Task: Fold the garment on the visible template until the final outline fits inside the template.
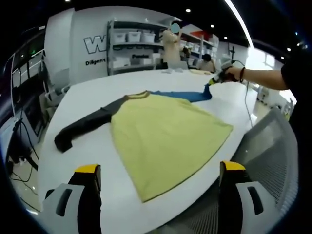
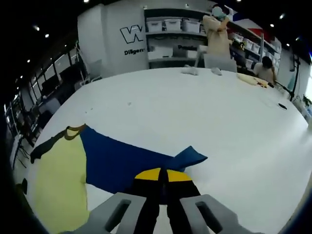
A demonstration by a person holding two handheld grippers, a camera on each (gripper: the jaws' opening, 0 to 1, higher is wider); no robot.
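The shirt [image 1: 165,131] lies flat on the white counter [image 1: 97,146], yellow body near, dark sleeve [image 1: 83,126] out left. The right claw [image 2: 163,176] is clamped on the blue sleeve [image 2: 122,163] at the far right. The left claw [image 1: 158,173] hangs apart over the near hem. Judged step: folding the blue sleeve in. Next, carry it across the yellow body and release it flat.

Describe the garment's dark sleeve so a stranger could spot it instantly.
Start at the big white table, then find the yellow garment spread across it. The dark sleeve runs out from the collar end, the garment's one blackish, narrow strip, unlike the blue part.
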